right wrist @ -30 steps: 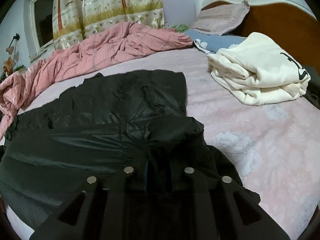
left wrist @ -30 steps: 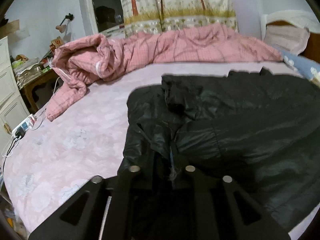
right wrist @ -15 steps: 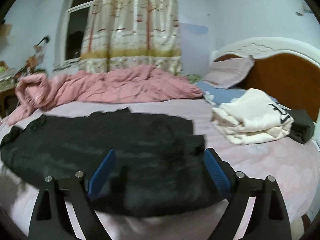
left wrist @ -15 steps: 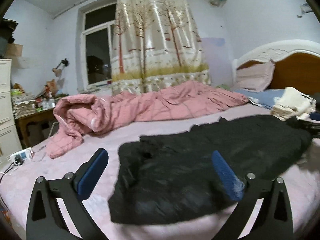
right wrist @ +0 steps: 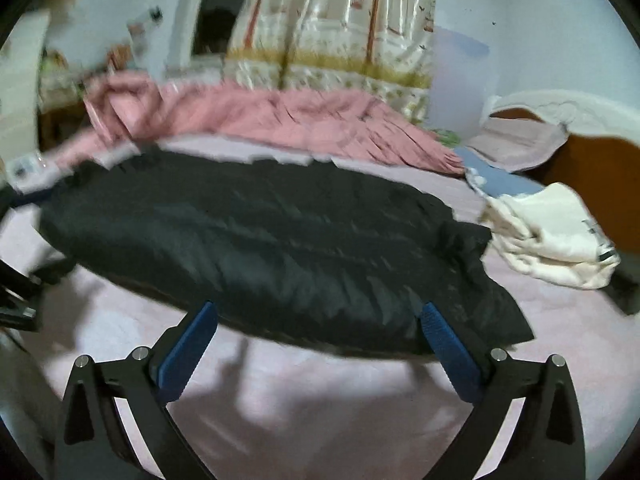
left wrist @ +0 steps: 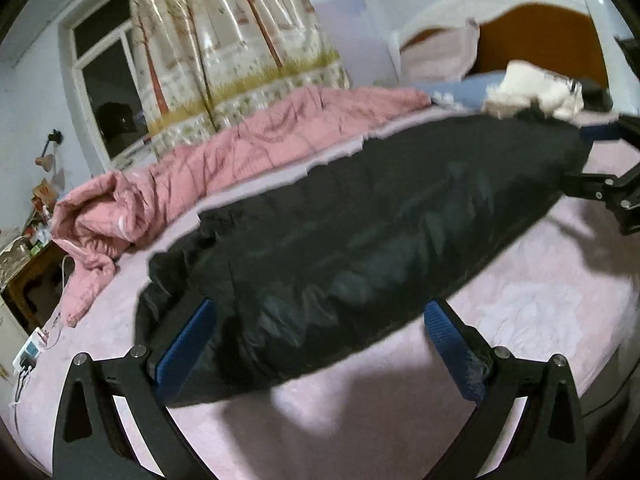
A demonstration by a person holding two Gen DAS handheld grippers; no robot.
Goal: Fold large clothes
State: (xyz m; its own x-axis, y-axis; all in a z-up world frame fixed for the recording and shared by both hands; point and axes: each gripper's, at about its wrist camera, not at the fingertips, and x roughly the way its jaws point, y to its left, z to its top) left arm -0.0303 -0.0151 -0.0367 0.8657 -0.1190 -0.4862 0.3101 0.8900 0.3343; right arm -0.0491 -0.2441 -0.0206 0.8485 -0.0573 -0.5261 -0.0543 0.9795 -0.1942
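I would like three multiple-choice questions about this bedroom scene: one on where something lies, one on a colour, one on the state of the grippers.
1. Where does the black garment lie?
A. on the pink bed sheet
B. on the floor
C. on the headboard

2. What colour is the bunched quilt behind it?
A. green
B. pink
C. white

3. How do the left gripper and right gripper stand?
A. both clamped on cloth
B. one open, one shut
C. both open, holding nothing

Answers:
1 A, it is spread flat on the sheet.
2 B, its folds are pink.
3 C, the blue pads stand wide apart in both wrist views and press on nothing.
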